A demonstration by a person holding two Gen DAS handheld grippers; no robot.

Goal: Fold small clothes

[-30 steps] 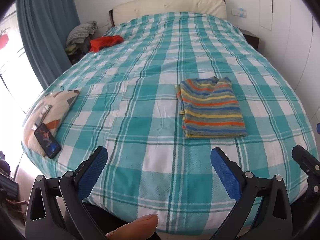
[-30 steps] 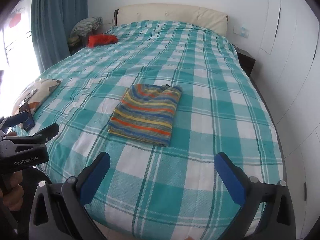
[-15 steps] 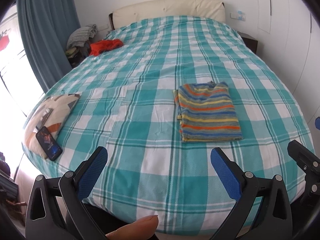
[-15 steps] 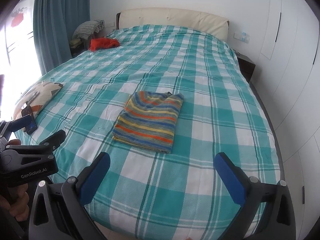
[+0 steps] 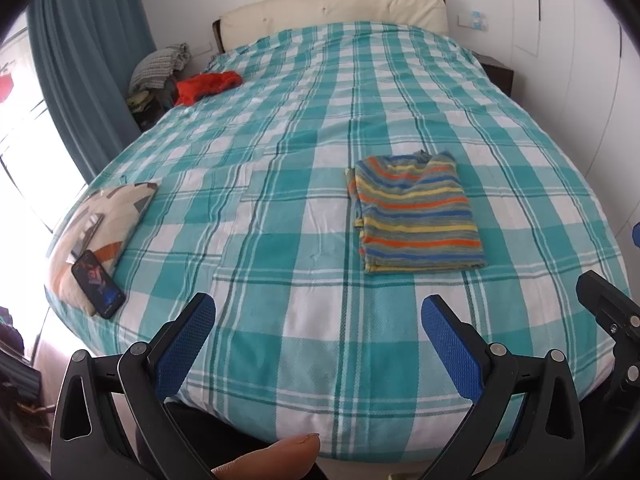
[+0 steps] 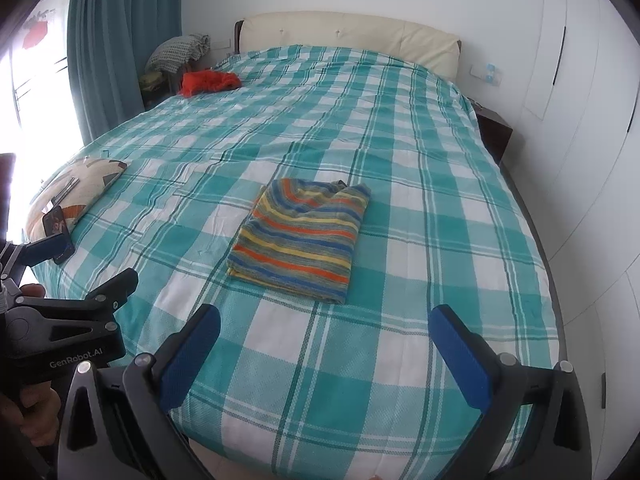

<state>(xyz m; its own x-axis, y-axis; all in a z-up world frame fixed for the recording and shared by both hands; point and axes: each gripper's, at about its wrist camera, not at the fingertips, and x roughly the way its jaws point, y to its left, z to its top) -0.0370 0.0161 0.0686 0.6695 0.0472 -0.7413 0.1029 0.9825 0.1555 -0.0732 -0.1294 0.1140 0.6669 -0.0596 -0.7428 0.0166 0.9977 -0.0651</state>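
Observation:
A small striped garment (image 5: 416, 212) lies folded into a neat rectangle on the teal checked bedspread (image 5: 304, 184), right of the middle. It also shows in the right wrist view (image 6: 300, 236). My left gripper (image 5: 318, 320) is open and empty, held back over the bed's near edge, well short of the garment. My right gripper (image 6: 324, 332) is open and empty, also at the near edge. The left gripper's body shows at the left of the right wrist view (image 6: 60, 320).
A patterned cushion (image 5: 96, 232) with a phone (image 5: 98, 284) on it lies at the bed's left edge. A red cloth (image 5: 208, 86) lies at the far left corner beside a pile of clothes (image 5: 160, 66). A curtain hangs left, white cupboards stand right.
Both grippers have drawn back and risen away from the bed. The folded garment looks farther off and has not moved on the bedspread.

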